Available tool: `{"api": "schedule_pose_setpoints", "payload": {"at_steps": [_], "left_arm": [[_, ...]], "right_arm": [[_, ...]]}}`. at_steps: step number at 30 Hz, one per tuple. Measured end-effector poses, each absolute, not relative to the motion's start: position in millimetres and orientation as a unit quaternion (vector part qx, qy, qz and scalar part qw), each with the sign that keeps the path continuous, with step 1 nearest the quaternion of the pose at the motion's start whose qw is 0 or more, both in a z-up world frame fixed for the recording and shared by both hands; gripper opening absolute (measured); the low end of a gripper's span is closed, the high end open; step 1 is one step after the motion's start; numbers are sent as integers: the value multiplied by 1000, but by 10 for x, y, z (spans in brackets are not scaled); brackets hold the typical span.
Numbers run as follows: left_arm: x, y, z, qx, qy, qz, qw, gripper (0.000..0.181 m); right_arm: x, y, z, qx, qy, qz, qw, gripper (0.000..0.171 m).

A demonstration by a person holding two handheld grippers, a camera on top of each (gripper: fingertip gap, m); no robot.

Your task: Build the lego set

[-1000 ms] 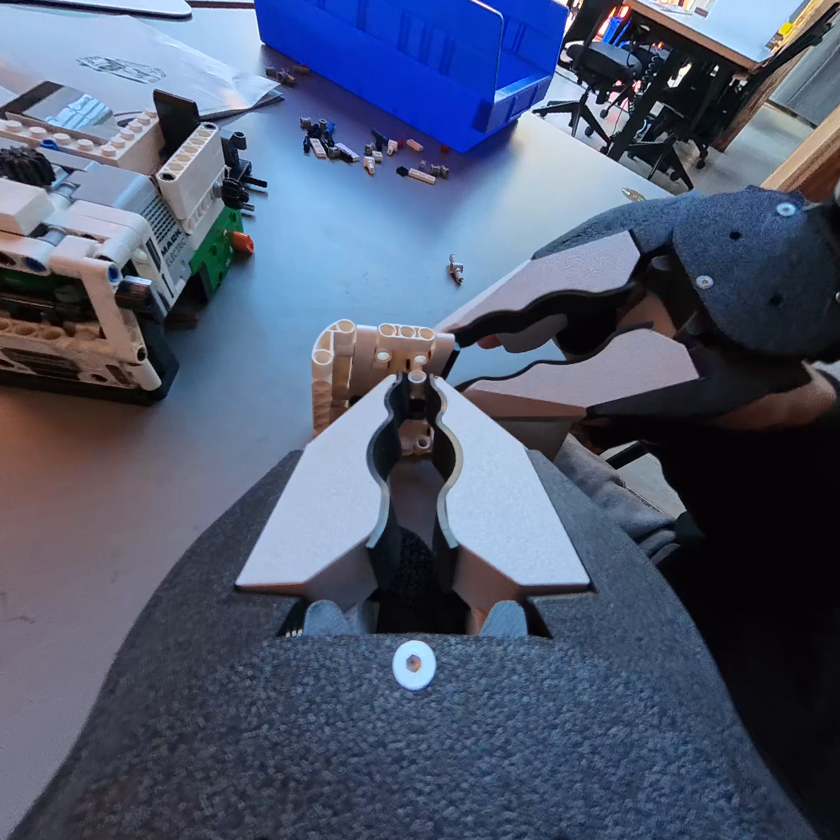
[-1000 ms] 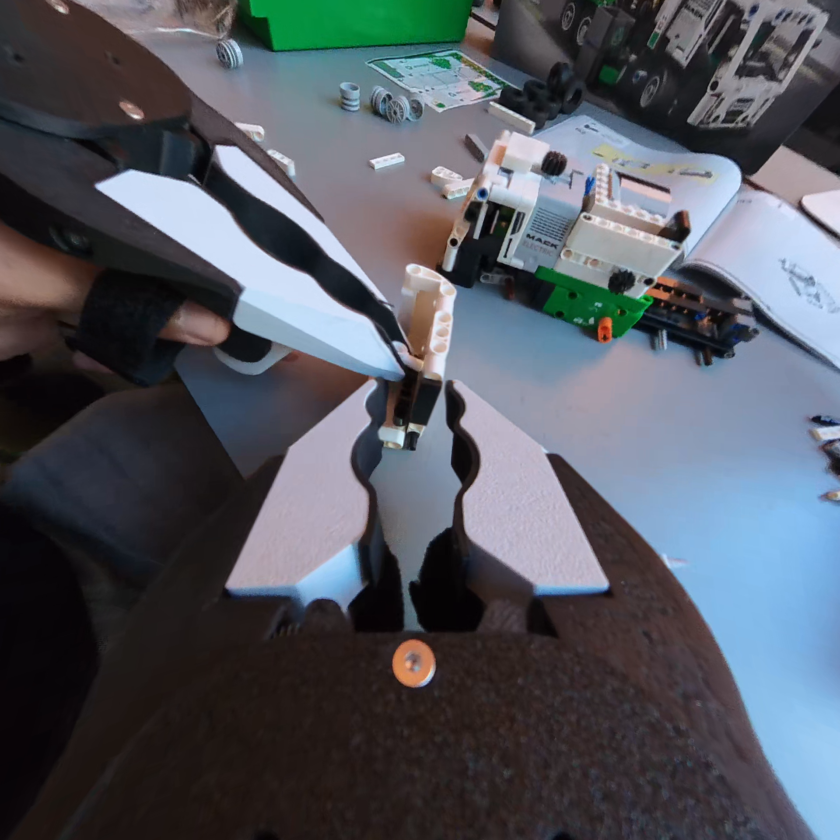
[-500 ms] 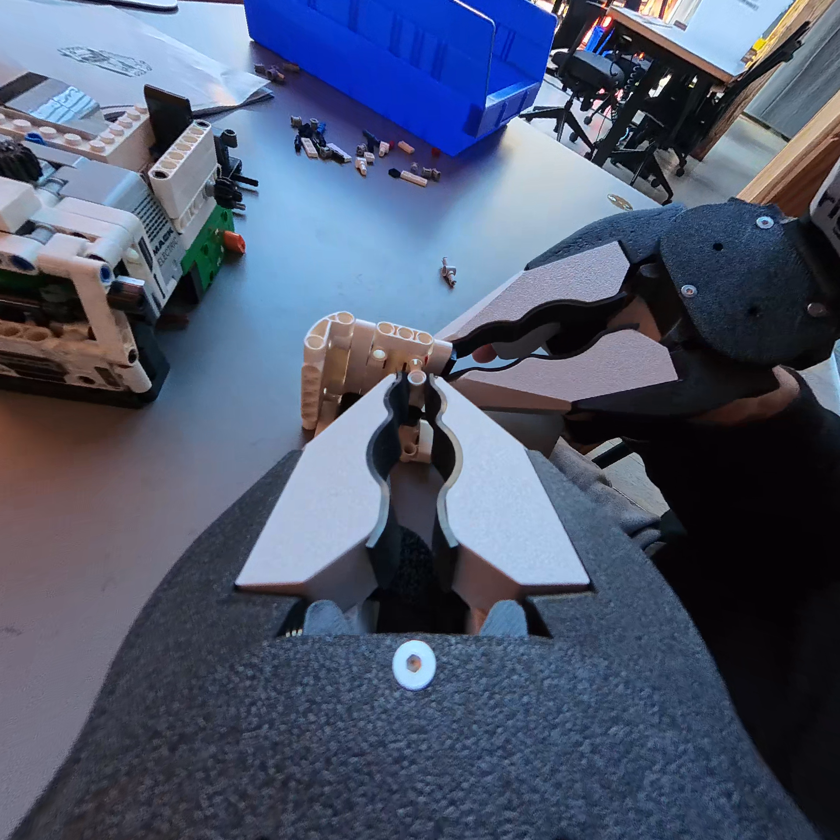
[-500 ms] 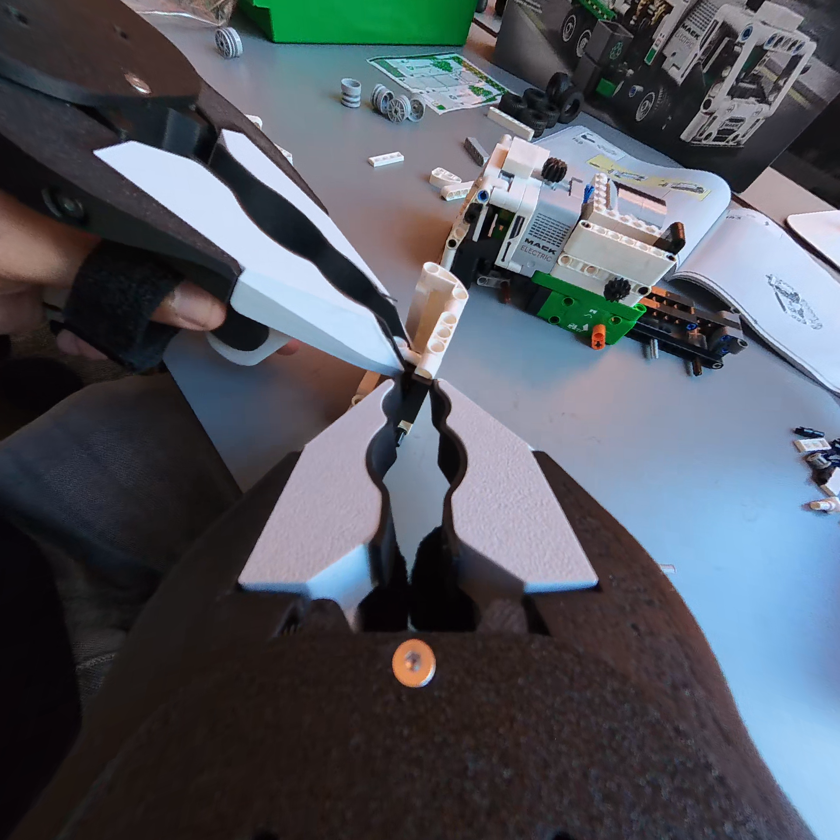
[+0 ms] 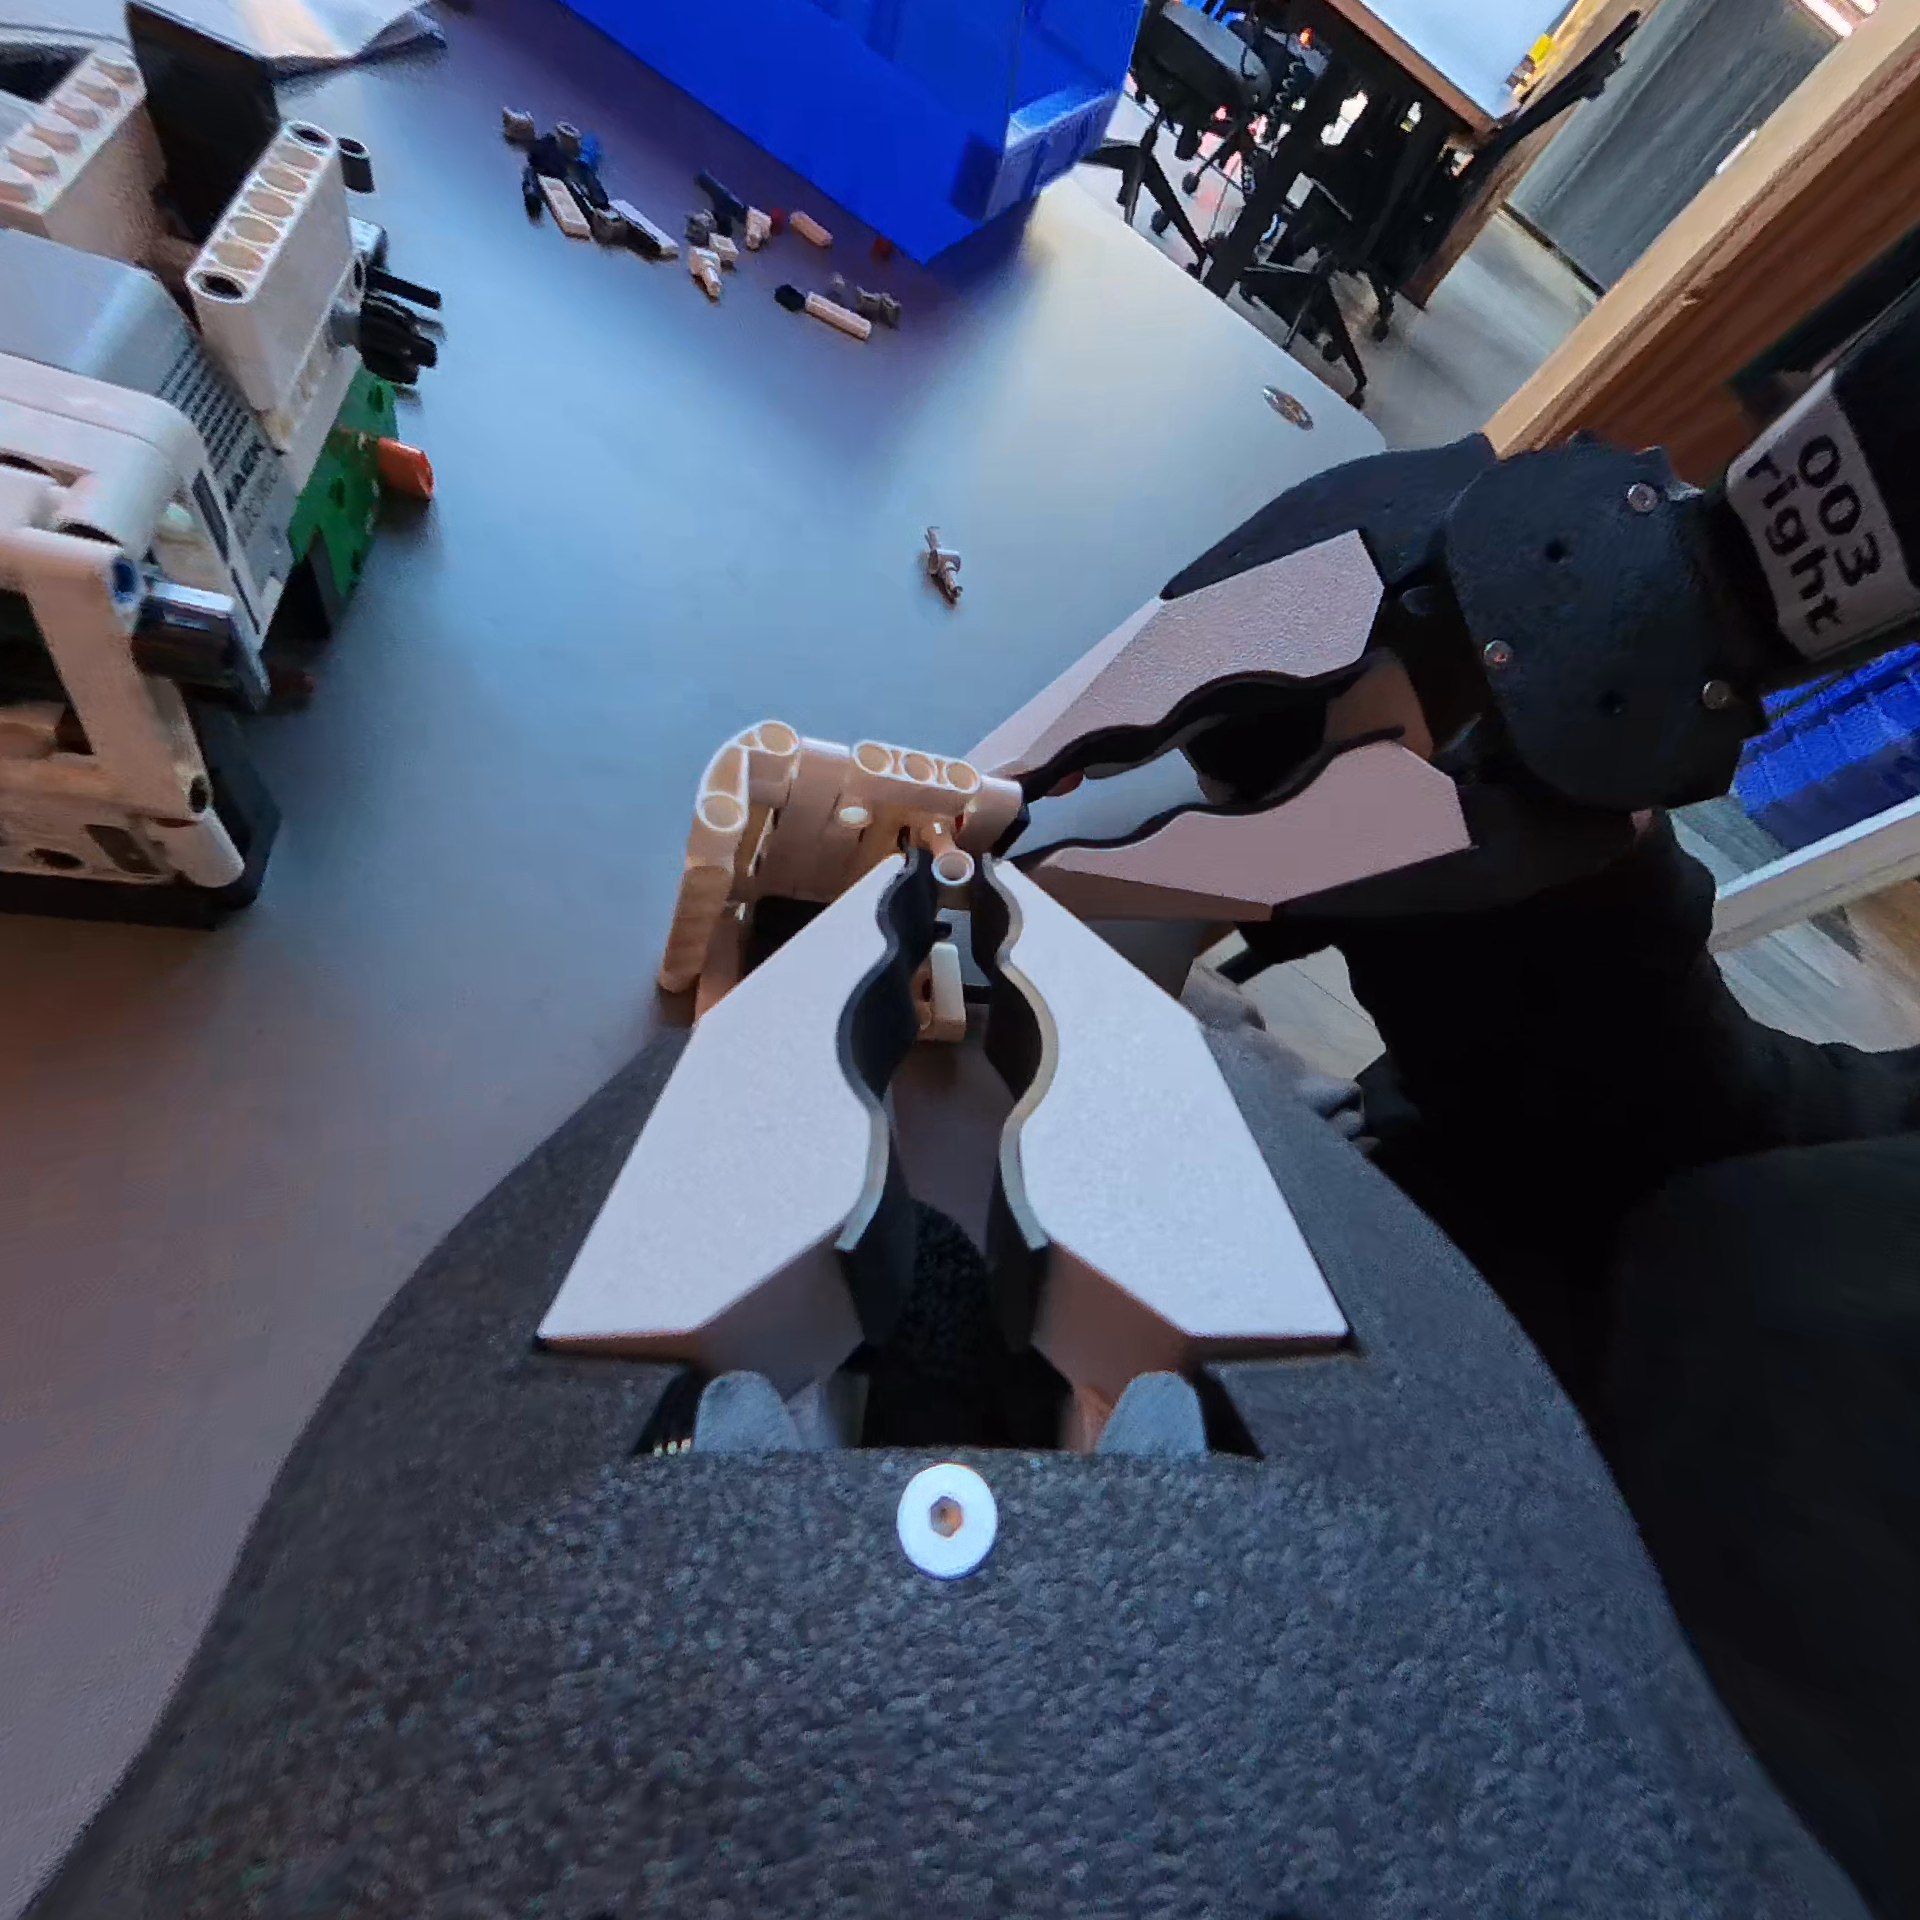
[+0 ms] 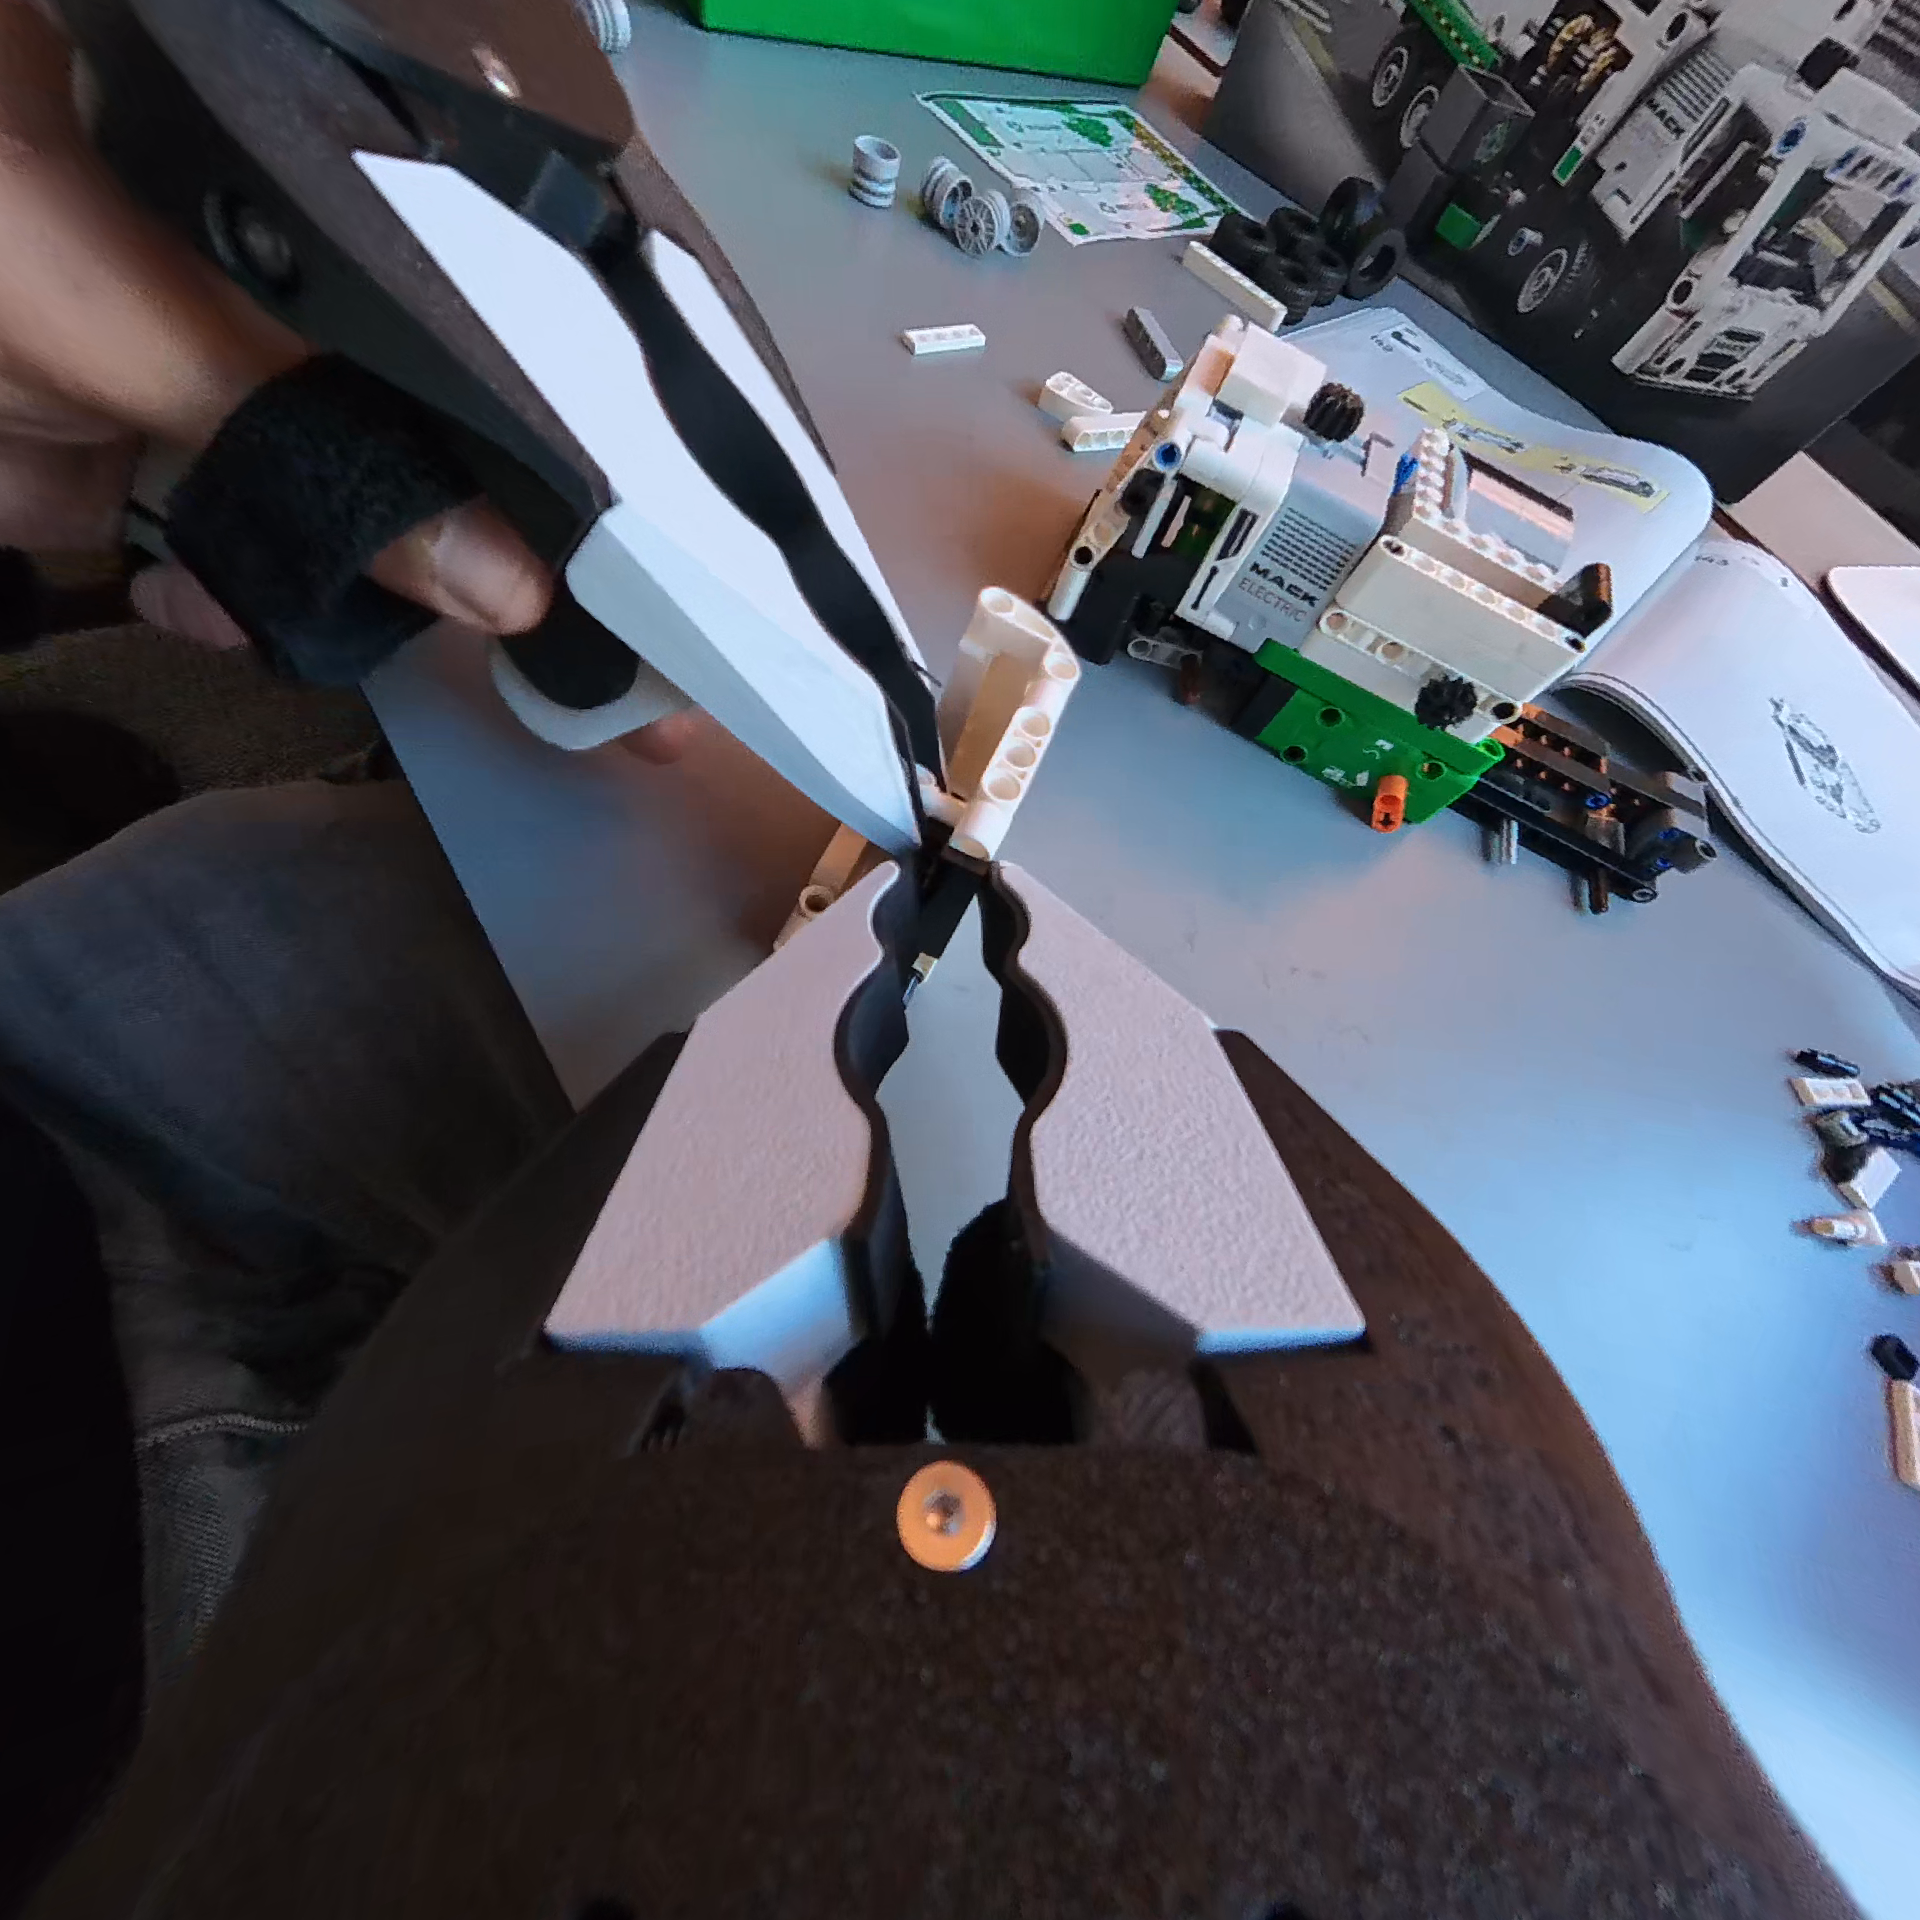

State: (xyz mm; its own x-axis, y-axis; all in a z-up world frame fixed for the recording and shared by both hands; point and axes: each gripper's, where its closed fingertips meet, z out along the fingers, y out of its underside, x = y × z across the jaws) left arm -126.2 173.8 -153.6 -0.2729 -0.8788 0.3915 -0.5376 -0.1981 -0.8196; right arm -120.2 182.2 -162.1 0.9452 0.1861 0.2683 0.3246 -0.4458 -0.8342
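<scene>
My left gripper (image 5: 951,871) is shut on a small white beam sub-assembly (image 5: 831,800) and holds it just above the table's near edge. My right gripper (image 6: 948,878) is shut on a thin black piece (image 6: 938,920) at the lower end of that same sub-assembly (image 6: 1013,717). The two grippers meet tip to tip. In the left wrist view the right gripper (image 5: 1013,826) comes in from the right. In the right wrist view the left gripper (image 6: 925,821) comes in from the upper left. The part-built white and green truck (image 5: 156,468) (image 6: 1320,592) stands on the table beyond.
A blue bin (image 5: 883,83) with loose small parts (image 5: 707,229) in front, and one small grey piece (image 5: 943,566). A green bin (image 6: 935,31), grey wheels (image 6: 977,208), black tyres (image 6: 1320,255), an open booklet (image 6: 1766,707), the set's box (image 6: 1662,187), loose parts (image 6: 1860,1143) at right. Both grippers' tips are close together, under 4 cm apart.
My right gripper has gone from open around the black piece to shut on it. Both grippers and the sub-assembly have shifted slightly, and the sub-assembly has tilted a little.
</scene>
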Motion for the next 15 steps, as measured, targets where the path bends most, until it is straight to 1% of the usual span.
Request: {"api": "schedule_pose_setpoints", "payload": {"at_steps": [4,9,15], "left_arm": [[-1261,1779,-1549,-555,659,-474,184,5],[-1289,1785,-1551,-539,701,-444,148,6],[-1276,1794,-1572,-503,757,-396,133,6]], "right_arm": [[-1202,1842,-1622,-849,-162,-67,499,11],[-1209,1842,-1624,-852,-179,-85,484,11],[-1184,1837,-1625,-854,-181,-81,481,11]]}}
